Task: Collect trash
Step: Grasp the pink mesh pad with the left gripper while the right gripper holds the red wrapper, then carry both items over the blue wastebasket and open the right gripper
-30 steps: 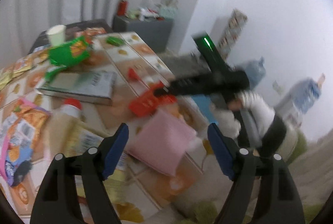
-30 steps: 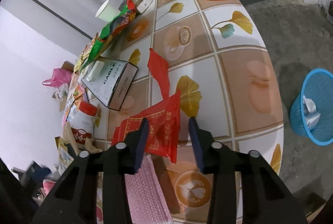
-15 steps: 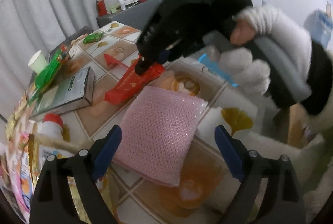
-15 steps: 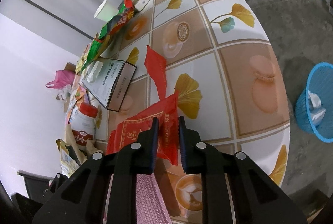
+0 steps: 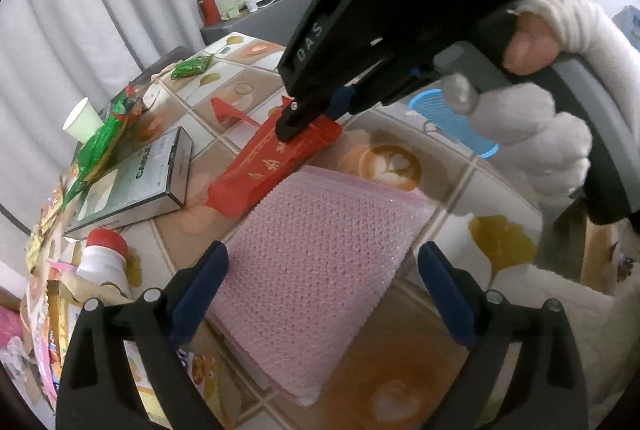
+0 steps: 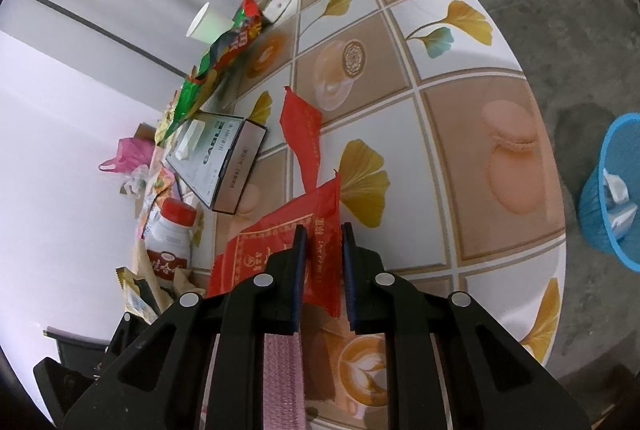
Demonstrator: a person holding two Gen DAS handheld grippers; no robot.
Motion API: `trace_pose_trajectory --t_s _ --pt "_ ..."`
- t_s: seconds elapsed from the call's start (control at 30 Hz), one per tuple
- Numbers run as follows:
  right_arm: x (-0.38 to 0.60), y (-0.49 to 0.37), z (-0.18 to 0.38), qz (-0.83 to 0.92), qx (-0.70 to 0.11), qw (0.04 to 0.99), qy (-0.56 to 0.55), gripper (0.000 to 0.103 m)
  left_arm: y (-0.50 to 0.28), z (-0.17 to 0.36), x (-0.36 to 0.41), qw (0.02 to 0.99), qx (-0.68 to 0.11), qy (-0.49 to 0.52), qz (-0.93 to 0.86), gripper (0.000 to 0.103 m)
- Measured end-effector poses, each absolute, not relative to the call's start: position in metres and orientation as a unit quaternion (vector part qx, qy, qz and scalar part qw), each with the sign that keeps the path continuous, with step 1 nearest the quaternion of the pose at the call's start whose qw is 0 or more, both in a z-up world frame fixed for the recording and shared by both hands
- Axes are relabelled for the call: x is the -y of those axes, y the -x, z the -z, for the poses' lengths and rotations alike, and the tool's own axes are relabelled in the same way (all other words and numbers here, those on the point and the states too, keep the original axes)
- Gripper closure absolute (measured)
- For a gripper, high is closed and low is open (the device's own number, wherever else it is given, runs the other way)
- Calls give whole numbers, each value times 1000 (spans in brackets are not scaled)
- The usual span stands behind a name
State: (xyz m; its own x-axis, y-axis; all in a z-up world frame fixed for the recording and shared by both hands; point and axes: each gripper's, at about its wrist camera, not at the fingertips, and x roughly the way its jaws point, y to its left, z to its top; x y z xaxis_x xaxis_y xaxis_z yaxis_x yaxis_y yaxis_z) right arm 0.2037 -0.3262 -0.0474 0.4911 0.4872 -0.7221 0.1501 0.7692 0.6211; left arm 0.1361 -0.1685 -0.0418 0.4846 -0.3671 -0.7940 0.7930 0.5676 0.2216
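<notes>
Right hand-held gripper (image 6: 322,272) has just closed onto red wrapper (image 6: 280,254); left hand-held gripper (image 5: 322,294) has just opened wide, empty, over pink pad (image 5: 320,250). Next I lift the wrapper and carry it to blue bin (image 6: 612,190).

I see both wrist views looking steeply down, close over the worktop (image 5: 472,186); both share the red wrapper (image 5: 272,166) and pink pad (image 6: 282,378).

Right half of the table (image 6: 460,78) lies bare – box (image 6: 224,158), bottle (image 6: 170,238) and wrappers (image 6: 212,70) crowd the left.
</notes>
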Motion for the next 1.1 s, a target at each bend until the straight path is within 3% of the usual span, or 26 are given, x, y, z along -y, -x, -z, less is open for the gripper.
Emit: trace_pose_trajectory --t_s 0.1,0.4,0.57,0.83,1.1 --pt "327 -203 47 -109 -491 800 -327 89 -136 44 171 810 -354 -309 352 10" --pt "330 -200 42 -119 -477 801 -343 92 -131 36 169 820 -336 -319 335 35" --pt "337 -196 37 -121 -464 801 -358 93 -126 26 167 831 -309 -326 328 55" --pt "352 -188 25 -120 -436 807 -380 93 -126 11 163 843 -293 -309 329 63" --pt "368 -174 14 -123 -411 809 -402 93 -118 -10 164 856 -267 -297 328 64"
